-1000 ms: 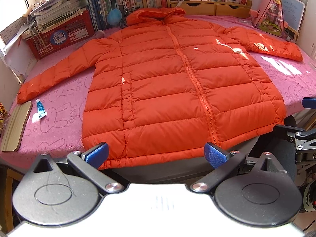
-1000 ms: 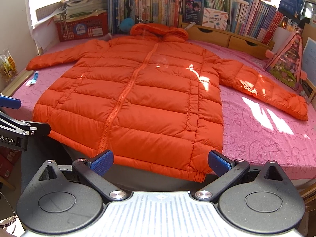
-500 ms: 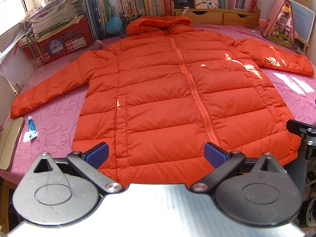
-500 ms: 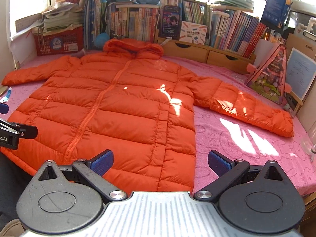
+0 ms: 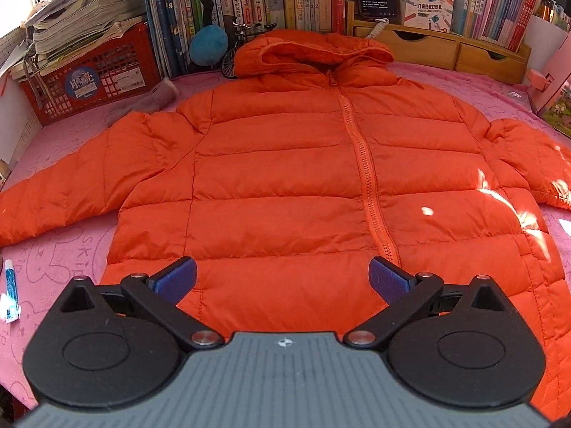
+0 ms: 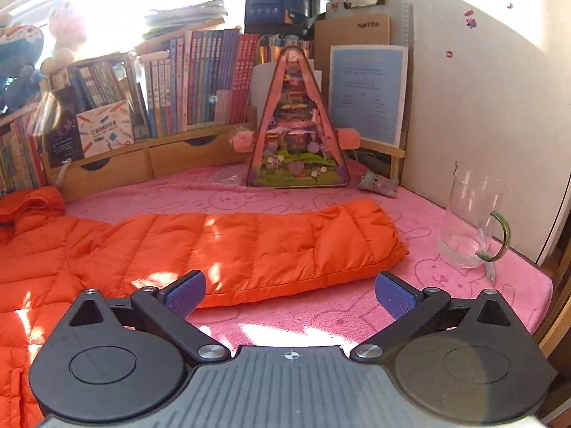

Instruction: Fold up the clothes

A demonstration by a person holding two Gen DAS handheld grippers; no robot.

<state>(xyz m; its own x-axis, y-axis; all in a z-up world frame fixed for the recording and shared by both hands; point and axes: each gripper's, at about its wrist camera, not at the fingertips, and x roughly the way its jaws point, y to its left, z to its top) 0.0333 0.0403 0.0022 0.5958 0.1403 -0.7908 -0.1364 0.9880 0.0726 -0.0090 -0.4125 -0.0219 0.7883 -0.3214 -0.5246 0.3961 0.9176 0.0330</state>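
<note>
Above the orange jacket (image 5: 285, 178), your left gripper (image 5: 282, 278) hung wide and empty; your right gripper (image 6: 291, 294) gaped empty near its sleeve (image 6: 285, 246).

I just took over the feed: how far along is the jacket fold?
Done: the orange jacket lies flat, zipped, front up on the pink cover, sleeves spread. In hand: nothing. The left gripper is over the jacket's lower front and the right gripper faces the outstretched sleeve, both with jaws wide open. Left: every fold; no sleeve is tucked in yet.
</note>
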